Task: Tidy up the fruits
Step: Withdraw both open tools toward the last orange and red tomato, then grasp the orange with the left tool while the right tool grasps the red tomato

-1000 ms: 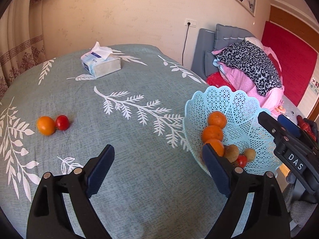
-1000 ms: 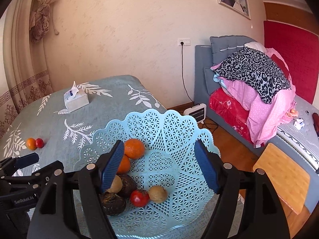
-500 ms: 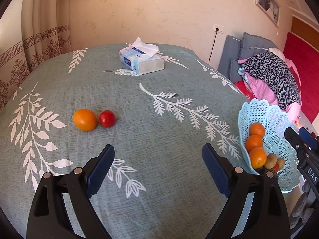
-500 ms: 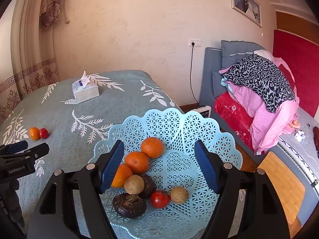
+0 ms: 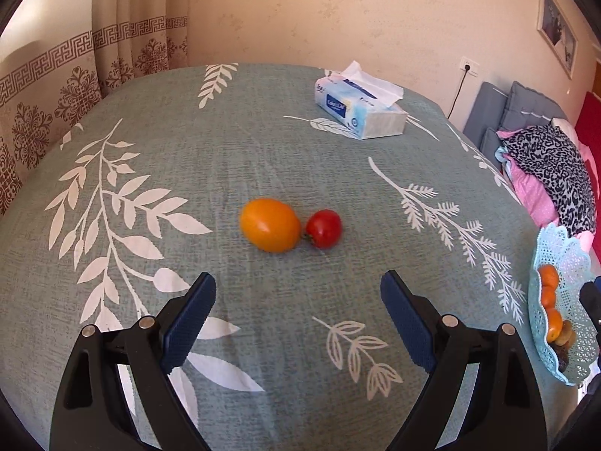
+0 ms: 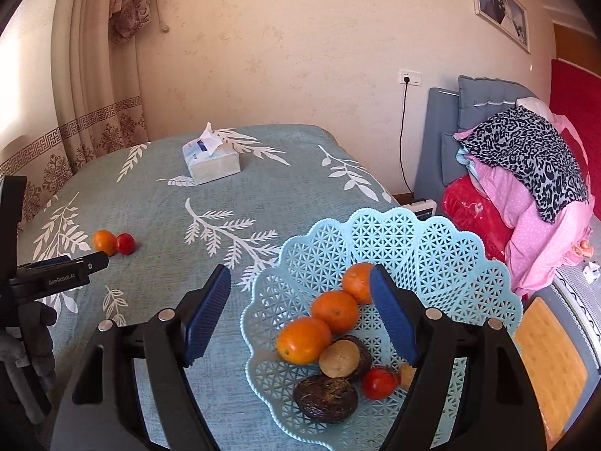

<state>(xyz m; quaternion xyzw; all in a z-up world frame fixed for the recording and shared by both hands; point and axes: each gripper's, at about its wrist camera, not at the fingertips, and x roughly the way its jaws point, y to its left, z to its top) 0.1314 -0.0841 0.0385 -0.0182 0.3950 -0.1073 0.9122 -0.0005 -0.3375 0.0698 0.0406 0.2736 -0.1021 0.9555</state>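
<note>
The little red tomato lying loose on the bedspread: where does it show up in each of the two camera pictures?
Left wrist view: the loose red tomato sits near the centre, touching the right side of the orange fruit.
Right wrist view: it is small, at mid-left, again right of that orange fruit.
Shared landmark: the tissue box, farther back on the bedspread in both.

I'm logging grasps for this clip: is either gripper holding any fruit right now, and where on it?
Nothing is held. The left gripper is open short of the orange and tomato; the right gripper is open over the basket.
</note>
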